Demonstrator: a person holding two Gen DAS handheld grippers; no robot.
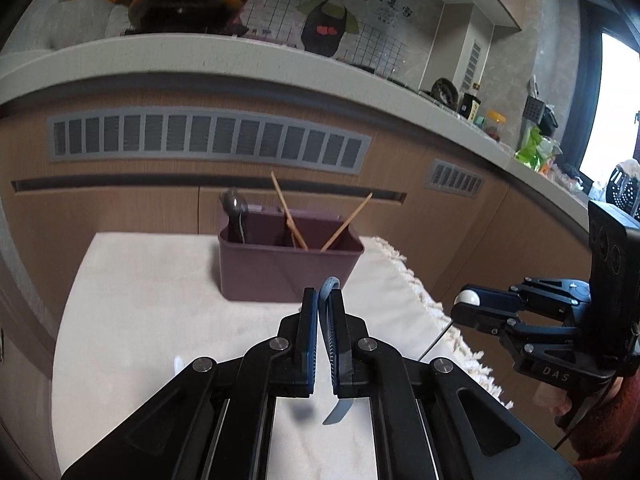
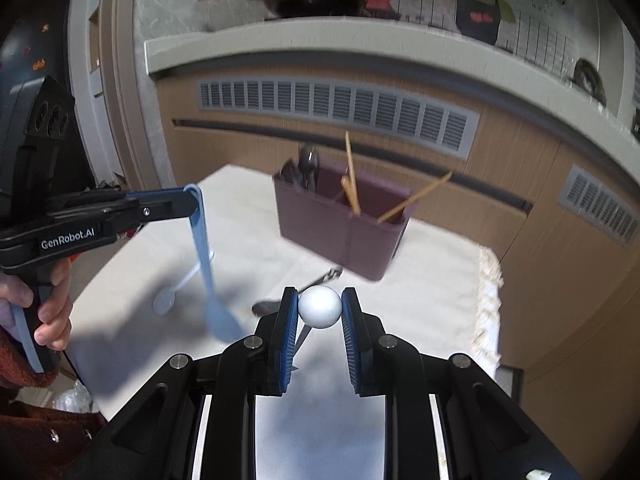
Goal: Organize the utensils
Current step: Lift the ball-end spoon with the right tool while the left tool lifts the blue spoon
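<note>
A purple utensil holder [image 1: 288, 264] stands at the far side of the cloth-covered table and holds a dark spoon [image 1: 236, 216] and wooden chopsticks [image 1: 288, 216]; it also shows in the right wrist view [image 2: 344, 232]. My left gripper [image 1: 325, 300] is shut on a light blue spoon [image 2: 204, 256], held by its handle end with the bowl hanging down above the table. My right gripper [image 2: 320, 308] is shut on the white ball end [image 2: 320, 306] of a thin dark-stemmed utensil, raised right of the table. A metal spoon [image 2: 296, 292] lies on the cloth.
A pale cloth [image 1: 160, 312] with a fringed right edge covers the table. A whitish spoon [image 2: 176, 288] lies on it at the left. Wooden cabinets with grey vents [image 1: 208, 136] stand behind, under a counter with a black pan [image 1: 180, 0].
</note>
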